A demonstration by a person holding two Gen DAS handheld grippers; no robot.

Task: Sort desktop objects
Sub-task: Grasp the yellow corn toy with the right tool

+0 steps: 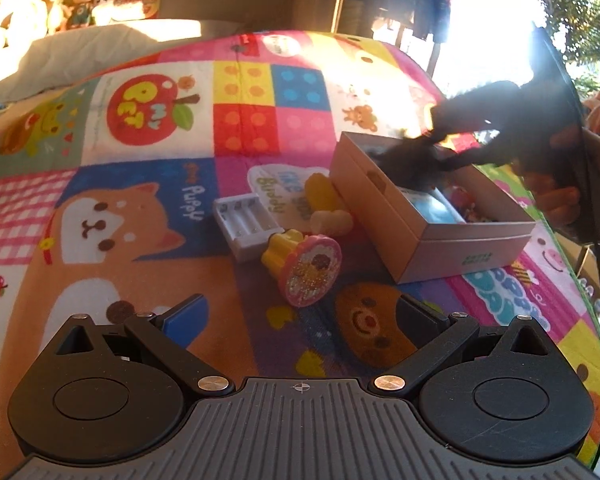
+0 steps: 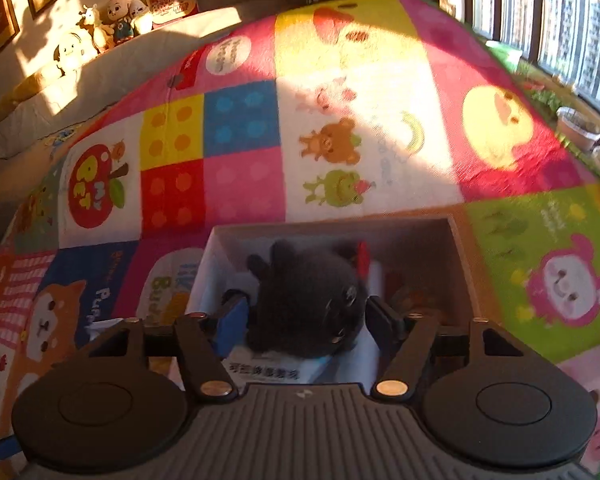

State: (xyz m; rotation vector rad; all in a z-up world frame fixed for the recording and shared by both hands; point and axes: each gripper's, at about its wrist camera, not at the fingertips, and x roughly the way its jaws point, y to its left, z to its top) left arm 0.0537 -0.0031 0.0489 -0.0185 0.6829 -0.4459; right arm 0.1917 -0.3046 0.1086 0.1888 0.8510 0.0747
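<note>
A black plush toy point(image 2: 308, 304) sits between the fingers of my right gripper point(image 2: 306, 314), low inside an open cardboard box point(image 2: 332, 227). Both pads lie against its sides, and it rests on a printed packet. In the left wrist view the same box point(image 1: 384, 216) stands at the right, with my right gripper point(image 1: 428, 148) and the dark blurred plush toy point(image 1: 408, 160) over its far end. My left gripper point(image 1: 300, 316) hangs open over the mat with nothing between its fingers. Ahead of it lie a pink and yellow cupcake toy point(image 1: 304, 272), a white battery charger point(image 1: 246, 222) and yellow toy pieces point(image 1: 324, 200).
Everything lies on a bright patchwork play mat point(image 1: 140, 208) spread over a bed. A blue packet point(image 1: 436, 206) and small items lie in the box. Plush dolls point(image 2: 112, 20) stand on the headboard far behind. A hand point(image 1: 556, 196) holds the right gripper at the right edge.
</note>
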